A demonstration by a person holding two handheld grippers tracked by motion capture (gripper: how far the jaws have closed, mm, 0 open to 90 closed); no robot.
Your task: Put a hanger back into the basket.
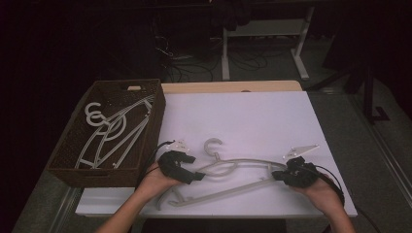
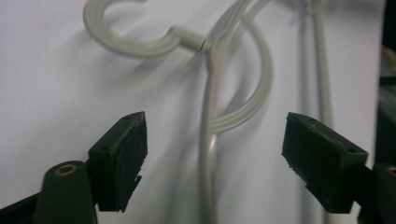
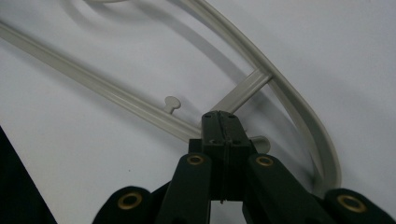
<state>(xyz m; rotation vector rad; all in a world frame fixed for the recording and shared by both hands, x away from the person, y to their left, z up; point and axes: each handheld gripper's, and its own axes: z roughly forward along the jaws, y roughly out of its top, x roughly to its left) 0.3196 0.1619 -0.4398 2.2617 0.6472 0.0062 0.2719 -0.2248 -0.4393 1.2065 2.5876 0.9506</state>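
A pale grey plastic hanger [image 1: 233, 165] lies flat on the white board [image 1: 252, 116], its hook [image 1: 212, 144] pointing away from me. My left gripper [image 1: 194, 175] is at the hanger's left shoulder. In the left gripper view its jaws [image 2: 219, 154] stand wide apart on either side of the hanger's arm [image 2: 210, 140], and the pads do not touch it. My right gripper [image 1: 277, 175] is at the hanger's right end. In the right gripper view its jaws [image 3: 219, 119] are pressed together, the tips sitting where the lower bar [image 3: 93, 88] meets a short strut.
A dark wicker basket [image 1: 158, 116] stands at the board's left edge with several similar hangers [image 1: 111, 131] lying in it. The board's far half is bare. Beyond the table are desk legs [image 1: 301, 53] and cables on the floor.
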